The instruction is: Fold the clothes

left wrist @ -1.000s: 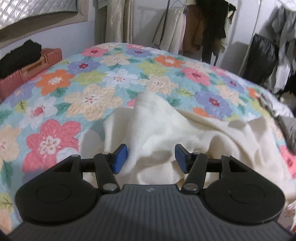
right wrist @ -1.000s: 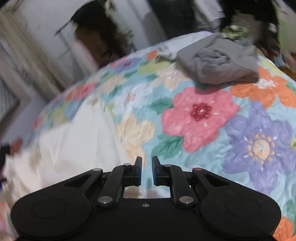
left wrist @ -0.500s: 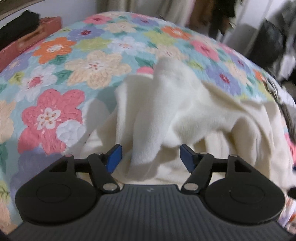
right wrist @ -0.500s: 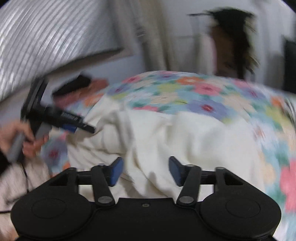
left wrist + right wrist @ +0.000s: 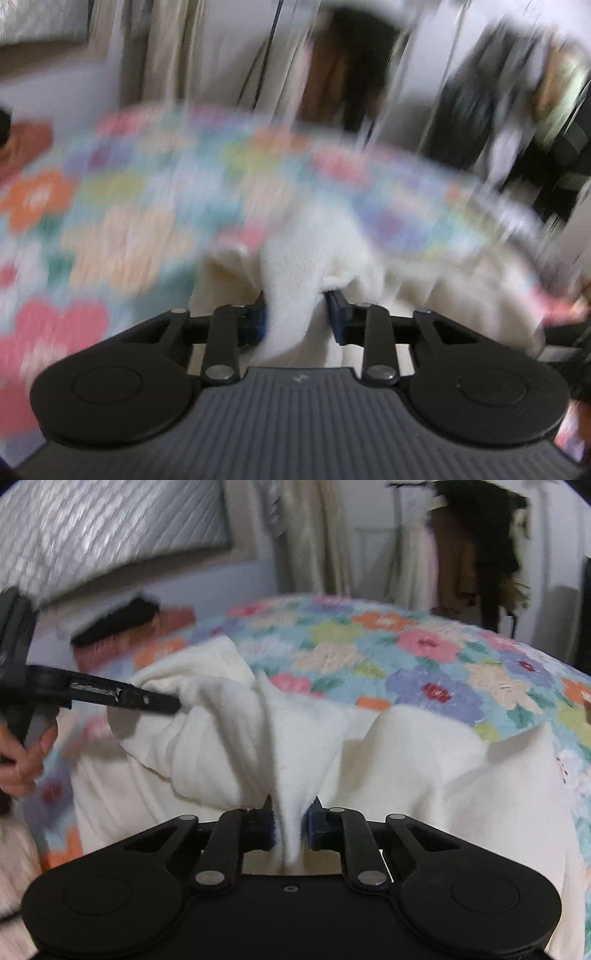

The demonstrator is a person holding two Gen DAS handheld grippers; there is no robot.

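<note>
I am clamping the right gripper (image 5: pixel 290 827) on a bunched ridge of the cream garment (image 5: pixel 406 768), cloth pinched between its blue fingers (image 5: pixel 267 829). I am clamping the left gripper (image 5: pixel 295 319) on another fold of it; that view is smeared by motion. The garment is lying rumpled on the floral bed (image 5: pixel 424 653), sagging between my two grips, the left one farther off and to the left. Its long axis seems to be running across, grip to grip, so I judge spreading it taut comes next.

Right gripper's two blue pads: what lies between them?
A pinched fold of the cream fleece garment fills the gap of the right gripper, in the right wrist view.
</note>
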